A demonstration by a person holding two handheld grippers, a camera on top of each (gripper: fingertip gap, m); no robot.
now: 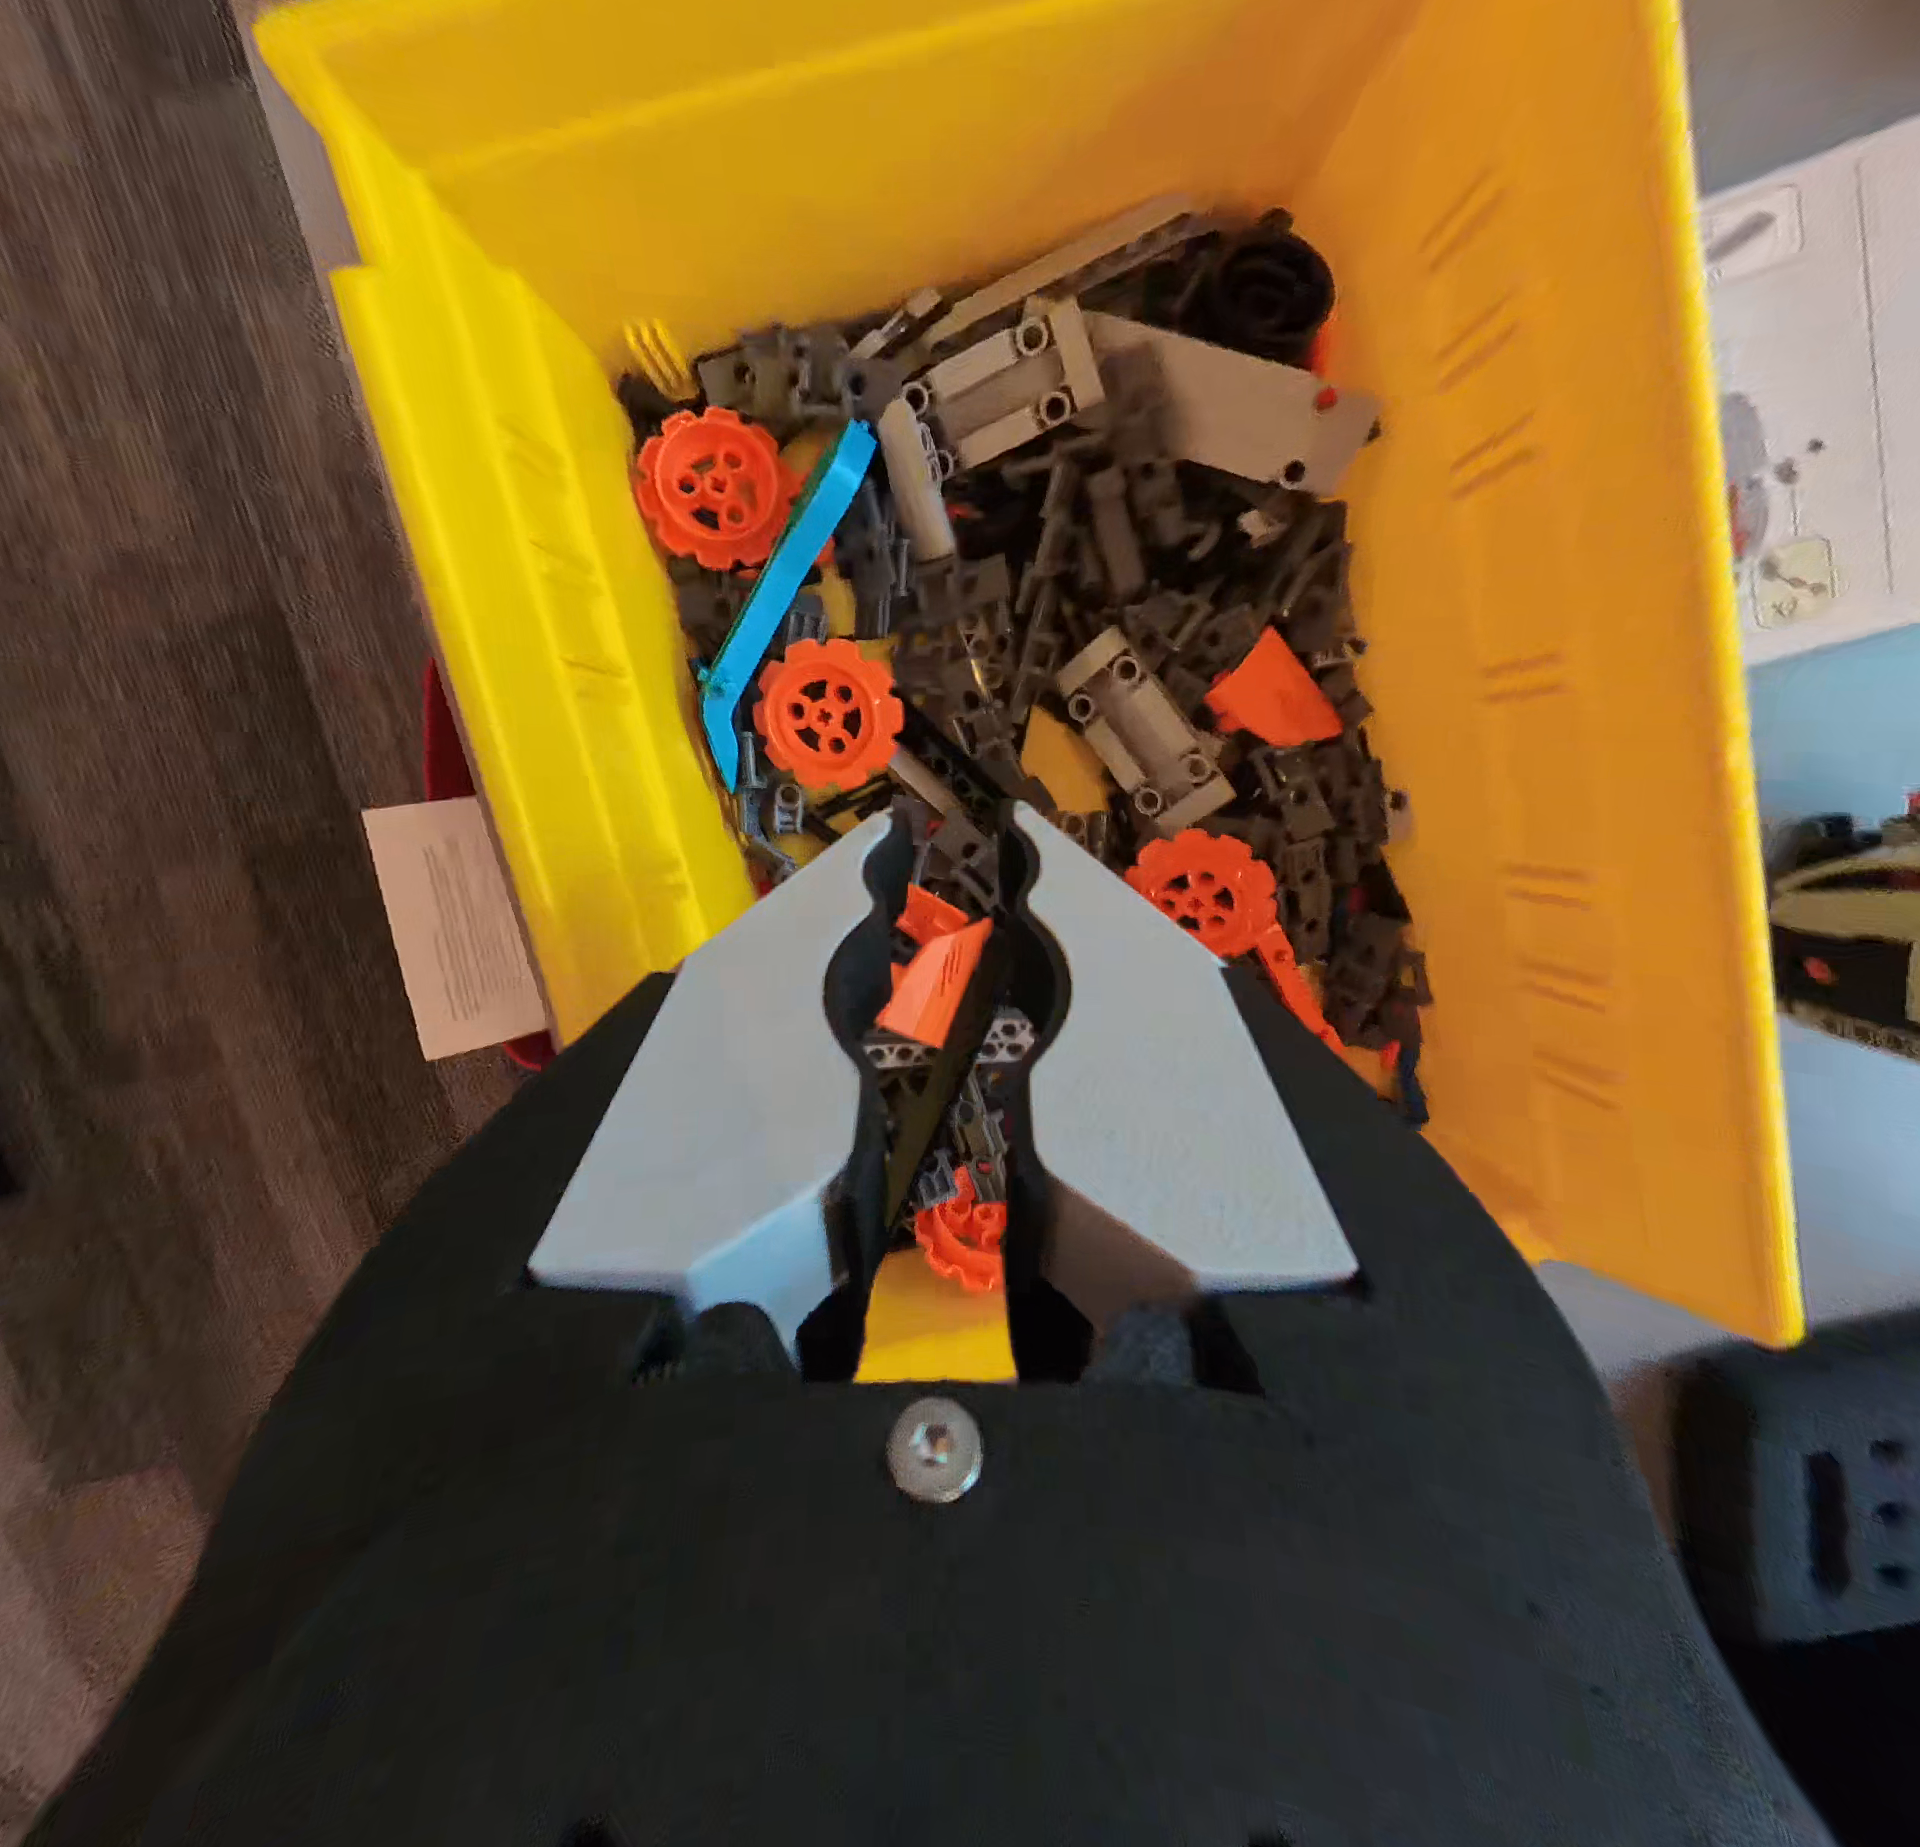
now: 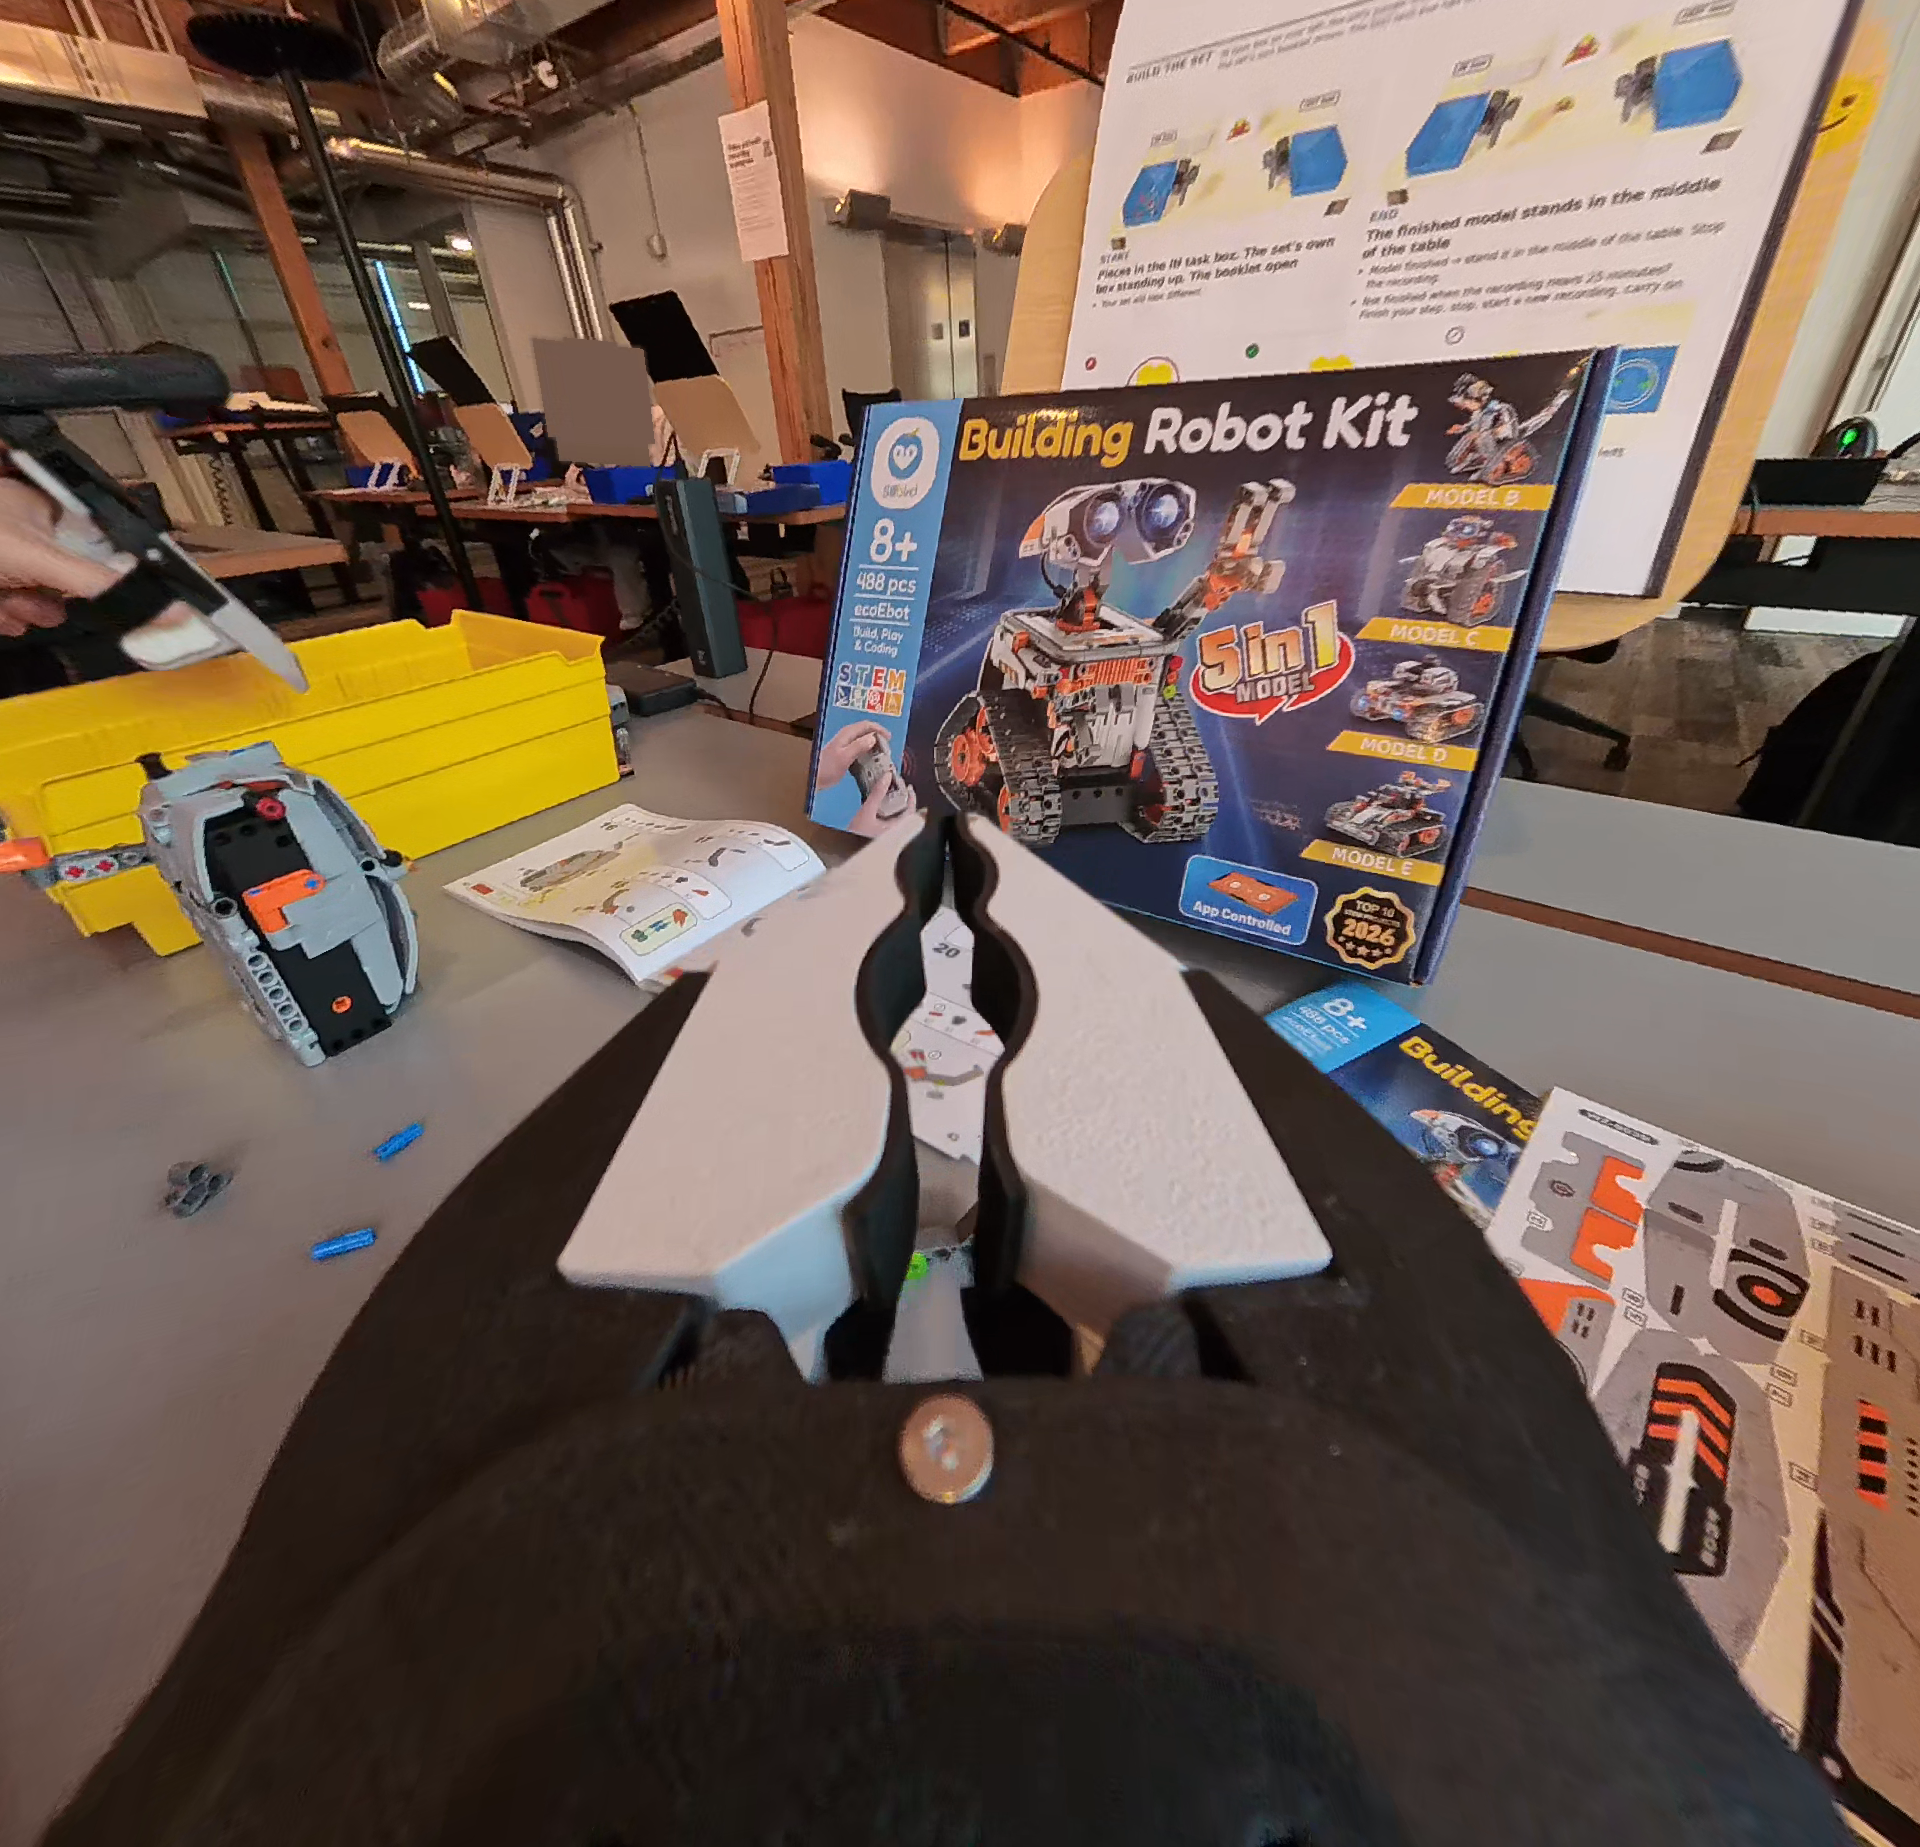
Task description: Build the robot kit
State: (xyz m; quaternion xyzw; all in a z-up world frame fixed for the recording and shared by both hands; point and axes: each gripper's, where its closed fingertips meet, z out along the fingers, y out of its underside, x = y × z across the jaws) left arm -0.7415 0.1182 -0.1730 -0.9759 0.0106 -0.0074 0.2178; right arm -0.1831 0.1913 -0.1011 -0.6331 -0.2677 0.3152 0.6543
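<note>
My left gripper [image 1: 958,821] hovers over a yellow bin [image 1: 831,135], its jaws a narrow gap apart with nothing clearly held. The bin holds several grey and black building pieces [image 1: 997,384], orange wheels [image 1: 826,714], a blue beam [image 1: 795,571] and an orange panel [image 1: 1273,696]. An orange piece [image 1: 935,982] shows through the gap. My right gripper [image 2: 948,826] is shut and empty, low over the grey table [image 2: 156,1382], pointing at the kit box [image 2: 1195,654]. The right wrist view shows the left gripper [image 2: 239,654], held by a hand [image 2: 31,571], above the bin [image 2: 416,717].
A partly built grey and black model [image 2: 281,893] stands before the bin. An open instruction booklet [image 2: 644,883] lies ahead of my right gripper. Two blue pins [image 2: 398,1139] and a small grey connector [image 2: 195,1186] lie loose at left. A sticker sheet [image 2: 1714,1330] lies at right. The gap from one gripper's tips to the other's is roughly 55 cm. My right tips are roughly 30 cm from the small grey connector [image 2: 195,1186].
</note>
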